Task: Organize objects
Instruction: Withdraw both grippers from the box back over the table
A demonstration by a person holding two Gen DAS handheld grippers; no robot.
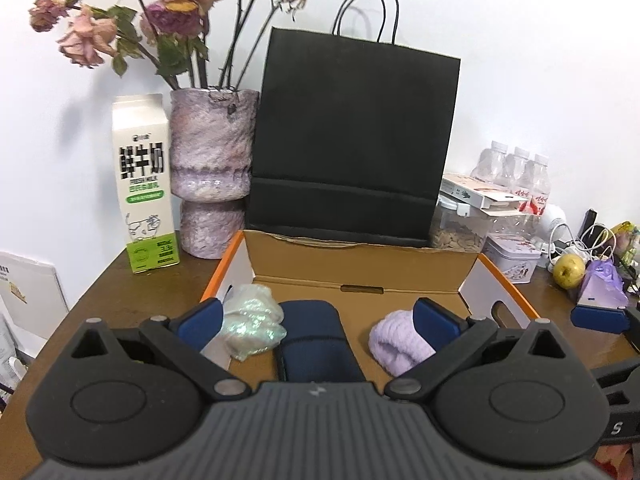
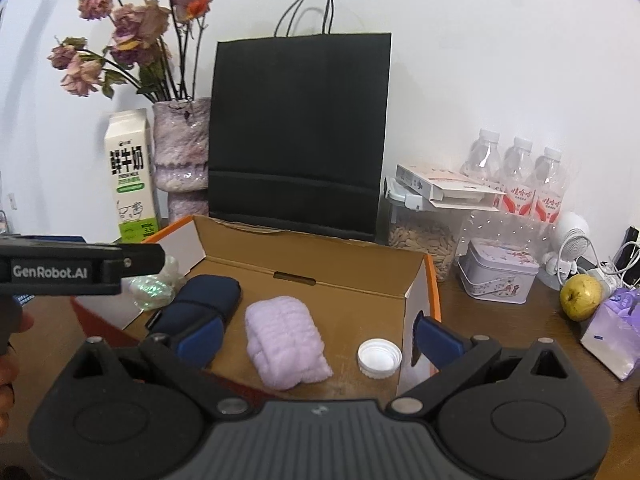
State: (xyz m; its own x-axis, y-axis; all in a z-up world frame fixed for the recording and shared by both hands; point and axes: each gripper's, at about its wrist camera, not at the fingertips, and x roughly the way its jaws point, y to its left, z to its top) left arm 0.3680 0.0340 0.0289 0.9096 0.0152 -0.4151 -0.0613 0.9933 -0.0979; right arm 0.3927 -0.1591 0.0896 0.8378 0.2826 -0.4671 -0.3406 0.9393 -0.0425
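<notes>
Box (image 2: 304,264) open on desk (image 2: 500,340); lilac towel (image 2: 286,340) inside looks soft, light, best pinched mid-roll. Both grippers, left (image 1: 316,320) and right (image 2: 318,338), jaws wide, empty.

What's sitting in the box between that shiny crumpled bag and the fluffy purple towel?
A dark navy pouch lies between the iridescent bag and the lilac towel, clearest in the left wrist view.

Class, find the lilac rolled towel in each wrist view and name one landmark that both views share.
Left wrist: the lilac rolled towel lies low and right of centre in the cardboard box, beside the claw's right finger.
Right wrist: lilac rolled towel lies at lower centre, left of the white cap.
Shared landmark: the black paper bag behind the box.
</notes>
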